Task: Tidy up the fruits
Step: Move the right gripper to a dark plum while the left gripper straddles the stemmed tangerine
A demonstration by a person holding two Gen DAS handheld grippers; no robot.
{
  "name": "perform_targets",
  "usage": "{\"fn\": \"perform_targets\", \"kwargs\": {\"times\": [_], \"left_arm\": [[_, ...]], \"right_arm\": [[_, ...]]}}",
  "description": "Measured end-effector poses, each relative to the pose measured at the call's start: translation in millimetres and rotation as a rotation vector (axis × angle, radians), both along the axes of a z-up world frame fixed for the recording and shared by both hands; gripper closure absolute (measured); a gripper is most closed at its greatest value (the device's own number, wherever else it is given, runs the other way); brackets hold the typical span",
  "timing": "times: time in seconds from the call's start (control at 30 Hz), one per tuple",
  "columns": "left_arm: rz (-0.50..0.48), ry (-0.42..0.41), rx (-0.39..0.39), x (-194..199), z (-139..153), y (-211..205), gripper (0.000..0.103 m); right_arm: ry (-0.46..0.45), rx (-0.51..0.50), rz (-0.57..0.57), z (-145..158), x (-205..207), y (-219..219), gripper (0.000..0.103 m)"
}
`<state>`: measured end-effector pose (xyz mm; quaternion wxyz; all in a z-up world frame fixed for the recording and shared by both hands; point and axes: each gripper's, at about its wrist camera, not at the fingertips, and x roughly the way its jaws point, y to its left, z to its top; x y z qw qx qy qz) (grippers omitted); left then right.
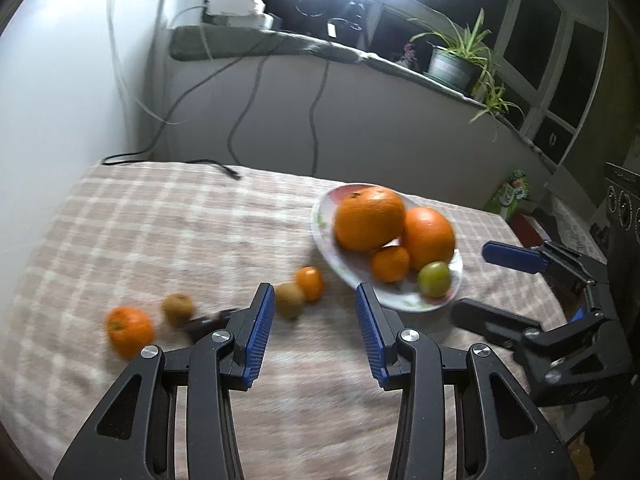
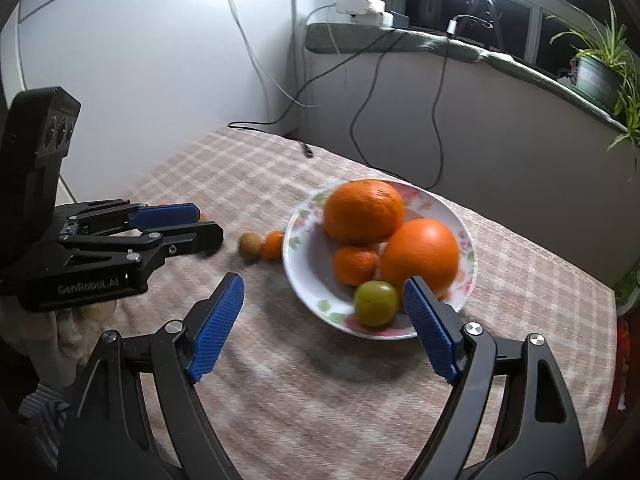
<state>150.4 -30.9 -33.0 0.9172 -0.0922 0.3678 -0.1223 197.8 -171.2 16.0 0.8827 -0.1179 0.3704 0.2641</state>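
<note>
1. Left gripper (image 1: 316, 334): jaws spread wide with nothing between the blue ribbed pads; it hangs above the checked tablecloth (image 1: 160, 232), touching no fruit. Seen from the right wrist camera, its body carries the white lettering "GenRobot.AI".
2. Right gripper (image 2: 324, 328): jaws also spread wide and empty. Its right pad (image 2: 430, 332) appears just in front of the near rim of the plate (image 2: 464, 216); whether it touches the rim cannot be told. In the left wrist view it enters from the right edge, beside the plate.
3. Plate: white with a floral border, resting on the cloth. It holds two large oranges, one at the back (image 2: 363, 212) and one at the right (image 2: 420, 258), a small tangerine (image 2: 355, 265) and a green fruit (image 2: 376, 303) at the near rim.
4. Loose fruit on the cloth, left of the plate: a small tangerine (image 1: 309, 283) touching a kiwi (image 1: 289, 300); farther left, a second kiwi (image 1: 178, 310) and a tangerine (image 1: 130, 332). All are blurred.
5. Background: a sill with a potted spider plant (image 1: 460, 56), trailing cables, and a green packet (image 1: 510, 194) whose print is too small to read.
</note>
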Motion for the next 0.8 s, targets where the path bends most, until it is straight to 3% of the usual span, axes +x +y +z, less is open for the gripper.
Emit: {"fn": "perform_targets", "kwargs": {"times": [0.37,0.63,0.8], "left_arm": [[0.13,-0.01,0.003,-25,-4,73,0.062],[0.196,0.029,-0.015,-30,-21,111,0.062],[0.199,0.05,-0.023,-29,-32,119,0.062]], "right_arm": [[0.028,0.079,0.089,-8,-12,32,0.019],[0.057,0.068,0.151,-19,-10,65,0.019],[0.071,0.038,0.196,-27,-7,88,0.034]]}}
